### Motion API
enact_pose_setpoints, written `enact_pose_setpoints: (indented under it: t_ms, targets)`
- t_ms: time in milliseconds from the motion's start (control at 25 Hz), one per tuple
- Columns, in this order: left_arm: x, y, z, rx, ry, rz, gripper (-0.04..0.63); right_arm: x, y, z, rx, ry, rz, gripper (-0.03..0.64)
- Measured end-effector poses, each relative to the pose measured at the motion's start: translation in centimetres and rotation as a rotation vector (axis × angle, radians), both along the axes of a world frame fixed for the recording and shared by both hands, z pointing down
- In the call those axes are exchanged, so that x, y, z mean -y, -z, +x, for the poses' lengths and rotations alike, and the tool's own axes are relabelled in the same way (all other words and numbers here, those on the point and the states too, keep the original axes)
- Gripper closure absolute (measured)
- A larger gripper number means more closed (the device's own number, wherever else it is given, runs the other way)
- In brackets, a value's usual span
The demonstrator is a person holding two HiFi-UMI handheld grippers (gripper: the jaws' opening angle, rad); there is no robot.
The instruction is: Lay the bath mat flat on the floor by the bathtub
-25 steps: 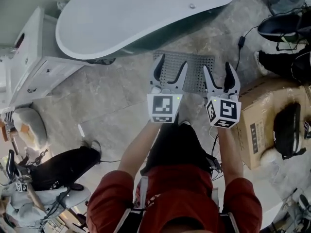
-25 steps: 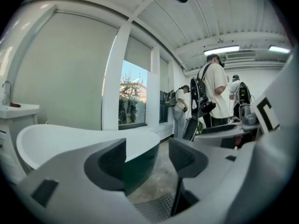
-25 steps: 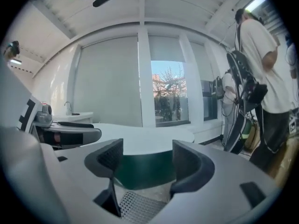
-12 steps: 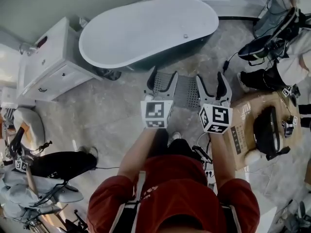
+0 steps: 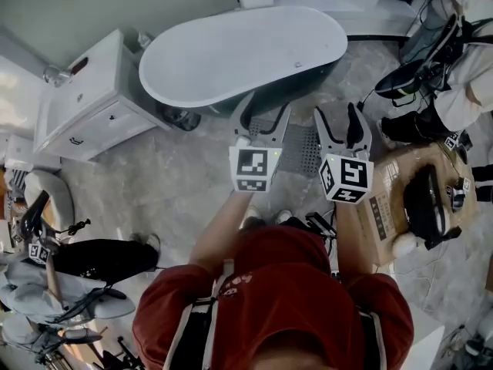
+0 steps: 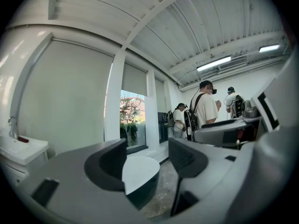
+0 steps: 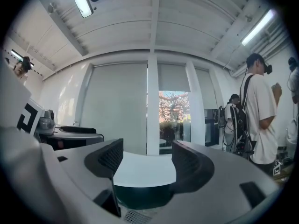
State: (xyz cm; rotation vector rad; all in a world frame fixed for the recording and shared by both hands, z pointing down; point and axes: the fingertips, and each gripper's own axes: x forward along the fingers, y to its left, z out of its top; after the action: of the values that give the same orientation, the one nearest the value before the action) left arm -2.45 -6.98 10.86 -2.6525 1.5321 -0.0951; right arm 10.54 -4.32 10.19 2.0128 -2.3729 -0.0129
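Both grippers sit higher against the tub than a second ago, and the mat below them looks smaller and more covered. Stone-pattern floor (image 5: 177, 176) fills the head view. White bathtub (image 5: 246, 52) lies at 12 o'clock, long axis running 9 to 3. White cabinet (image 5: 85, 106) at 10 o'clock, apart from the tub. Cardboard box (image 5: 383, 210) at 4 o'clock, a dark bag on top of it. Grey perforated bath mat (image 5: 305, 149) lies flat on the floor just beside the tub's 6 o'clock side, near the person's feet; only a strip shows between the two tools. Left gripper (image 5: 264, 106) is held over the mat's 9 o'clock end, jaws spread, nothing between them; its own view (image 6: 147, 164) shows only the tub rim and floor through the gap. Right gripper (image 5: 337, 114) is held over the 3 o'clock end, jaws likewise apart and empty (image 7: 147, 162), with the tub and a corner of the mat beyond.
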Motion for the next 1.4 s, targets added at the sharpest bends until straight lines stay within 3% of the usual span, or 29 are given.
enact_pose_setpoints:
  t_ms: [320, 440, 520, 600, 1080, 1400]
  targets:
    - [-0.9, 2.1, -2.8, 0.004, 0.009, 0.037, 0.364, -0.3, 1.5, -3.8, 0.012, 0.041, 0.029, 0.321]
    - [-1.2, 2.6, -3.9, 0.003, 0.024, 0.046, 0.436, -0.6, 2.3, -5.1, 0.018, 0.054, 0.057, 0.426]
    - [-1.4, 3.0, -4.7, 0.000, 0.039, 0.062, 0.526, -0.6, 2.8, -5.8, 0.013, 0.060, 0.072, 0.544]
    - [-1.7, 3.2, -5.6, -0.005, 0.060, 0.075, 0.569, -0.6, 2.9, -6.6, 0.006, 0.064, 0.081, 0.604]
    - [-2.7, 2.6, -11.0, -0.019, 0.137, 0.058, 0.583, -0.5, 1.5, -11.8, 0.018, 0.133, 0.046, 0.606]
    - [-2.8, 2.6, -12.3, -0.024, 0.150, 0.061, 0.583, -0.3, 1.9, -13.1, 0.009, 0.139, 0.059, 0.606]
